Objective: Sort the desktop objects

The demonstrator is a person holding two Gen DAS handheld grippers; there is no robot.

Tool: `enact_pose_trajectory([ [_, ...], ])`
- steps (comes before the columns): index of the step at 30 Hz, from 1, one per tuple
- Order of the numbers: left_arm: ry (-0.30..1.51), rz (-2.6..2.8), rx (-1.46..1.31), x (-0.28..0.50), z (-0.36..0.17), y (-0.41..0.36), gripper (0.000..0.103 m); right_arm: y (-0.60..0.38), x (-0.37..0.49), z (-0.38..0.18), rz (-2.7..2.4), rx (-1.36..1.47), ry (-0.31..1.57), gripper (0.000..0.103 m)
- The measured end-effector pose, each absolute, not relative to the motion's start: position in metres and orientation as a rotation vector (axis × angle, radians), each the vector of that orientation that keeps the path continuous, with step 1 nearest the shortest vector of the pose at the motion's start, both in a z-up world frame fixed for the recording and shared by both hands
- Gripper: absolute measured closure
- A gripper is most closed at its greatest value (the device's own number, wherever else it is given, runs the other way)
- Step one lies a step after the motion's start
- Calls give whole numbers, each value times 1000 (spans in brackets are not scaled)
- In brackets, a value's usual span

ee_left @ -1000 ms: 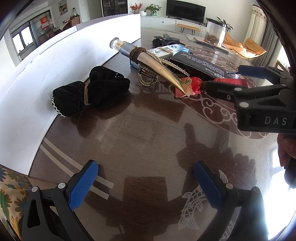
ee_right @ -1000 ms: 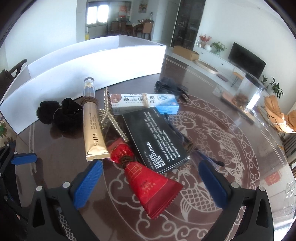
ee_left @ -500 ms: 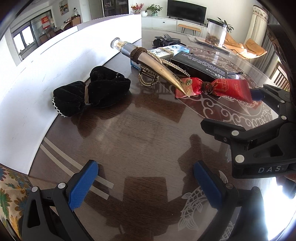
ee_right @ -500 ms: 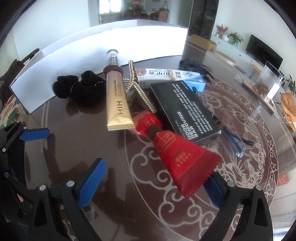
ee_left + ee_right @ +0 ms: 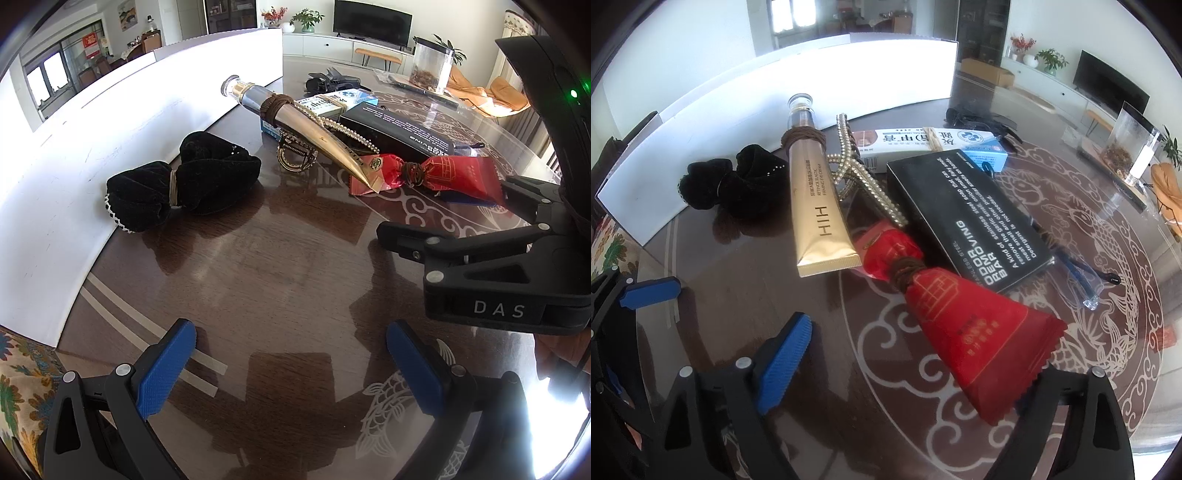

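Note:
A red packet [image 5: 964,332] with a brown hair tie around its neck lies on the dark glass table [image 5: 738,280]. Its wide serrated end sits between the jaws of my right gripper [image 5: 916,373], which are closing. The left blue pad [image 5: 783,365] stands apart from the packet, and the packet hides the right pad. In the left wrist view the right gripper [image 5: 443,206] straddles the same red packet [image 5: 458,177]. My left gripper [image 5: 291,369] hangs open over bare table with nothing between its fingers. A gold tube [image 5: 820,210] lies beside the packet.
A black scrunchie [image 5: 184,184], a gold hair claw [image 5: 295,157], a pearl clip [image 5: 864,177], a white-and-blue medicine box [image 5: 934,142] and a black box [image 5: 967,218] crowd the table's middle. A white board [image 5: 775,85] walls the far side. A clear container [image 5: 1130,144] stands far right.
My right gripper has come down and closer to the red packet, its jaws have narrowed, and the packet's wide end now lies between them. The left gripper has stayed still.

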State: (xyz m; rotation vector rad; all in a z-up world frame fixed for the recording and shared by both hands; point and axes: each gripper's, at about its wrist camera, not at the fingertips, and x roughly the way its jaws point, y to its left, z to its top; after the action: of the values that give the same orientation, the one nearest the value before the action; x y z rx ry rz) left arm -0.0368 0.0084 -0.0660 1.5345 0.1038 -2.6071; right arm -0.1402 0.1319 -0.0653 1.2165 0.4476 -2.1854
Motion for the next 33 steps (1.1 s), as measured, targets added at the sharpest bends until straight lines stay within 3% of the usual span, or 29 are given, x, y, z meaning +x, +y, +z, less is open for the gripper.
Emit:
enact_pose_trajectory([
  [8,104,-2607,1534,-37,-66,9,0,141,-137,-60,-2263,1190,392,62],
  [11,104,-2607,1534,-37,-66,9,0,147,-136,-60,-2291,1191,356,69],
  [33,103,-2607,1533,-34,-65,9,0,208,-119,-59,-2565,1257,251,71],
])
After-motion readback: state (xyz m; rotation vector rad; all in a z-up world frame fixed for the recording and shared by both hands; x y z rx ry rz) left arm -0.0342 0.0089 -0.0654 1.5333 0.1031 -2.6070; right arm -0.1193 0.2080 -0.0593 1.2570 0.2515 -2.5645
